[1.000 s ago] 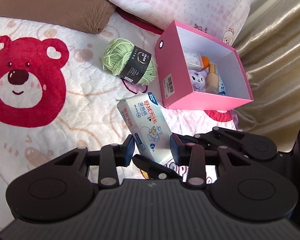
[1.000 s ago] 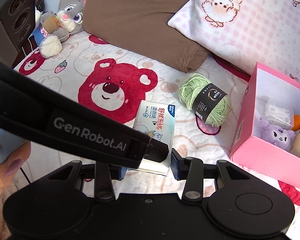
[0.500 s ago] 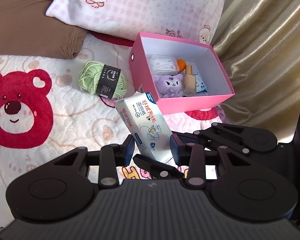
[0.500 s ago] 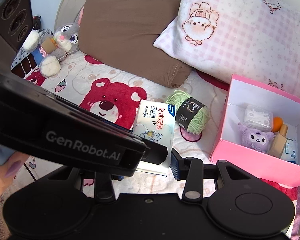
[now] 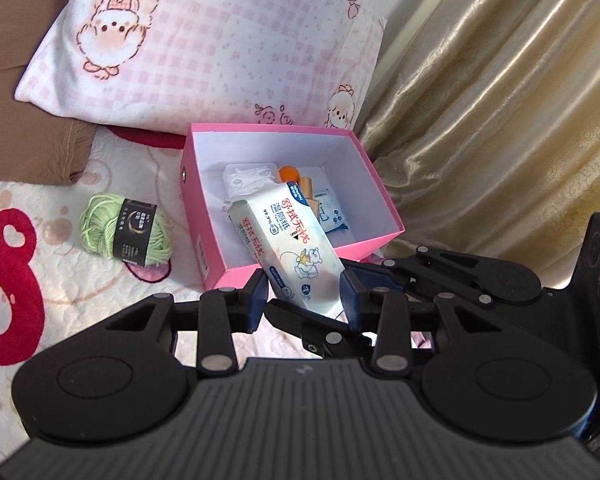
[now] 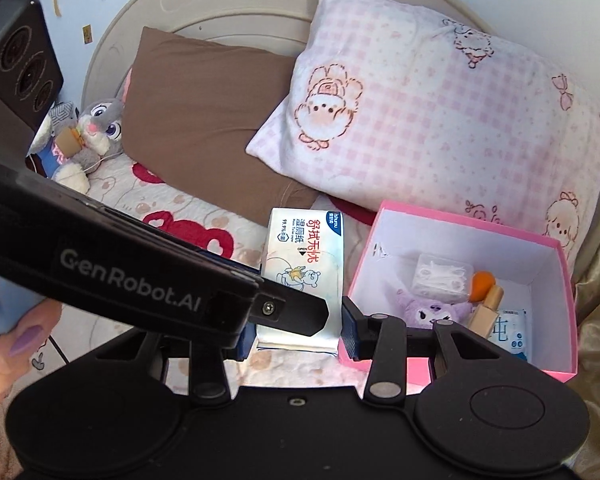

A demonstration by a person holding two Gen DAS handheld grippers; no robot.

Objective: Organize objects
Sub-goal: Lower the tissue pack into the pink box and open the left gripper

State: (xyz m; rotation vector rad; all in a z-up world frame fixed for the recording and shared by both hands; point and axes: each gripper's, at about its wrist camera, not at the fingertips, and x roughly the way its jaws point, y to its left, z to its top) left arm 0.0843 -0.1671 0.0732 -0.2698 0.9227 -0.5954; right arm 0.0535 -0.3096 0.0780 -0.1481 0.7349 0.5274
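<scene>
A white pack of wet wipes (image 5: 288, 240) hangs tilted in the air, clamped by both grippers. My left gripper (image 5: 304, 296) is shut on its near end, and my right gripper (image 6: 298, 328) is shut on the same pack (image 6: 304, 264). In the left wrist view the pack overlaps the open pink box (image 5: 216, 248). In the right wrist view the box (image 6: 460, 220) lies just right of the pack. Inside are a purple plush (image 6: 428, 312), a clear case (image 6: 440, 276), an orange piece, a wooden bottle and a blue packet. A green yarn ball (image 5: 124, 232) lies left of the box.
A pink checked pillow (image 5: 204, 44) and a brown pillow (image 6: 204, 120) lie behind the box. A gold curtain (image 5: 500, 120) hangs at the right. A rabbit plush (image 6: 88, 128) sits at the far left of the bed. A person's hand (image 6: 8, 344) holds the left gripper.
Both grippers have risen with the wipes pack and carried it toward the pink box. The pack lay on the bear blanket short of the box; now it overlaps the box's opening.
</scene>
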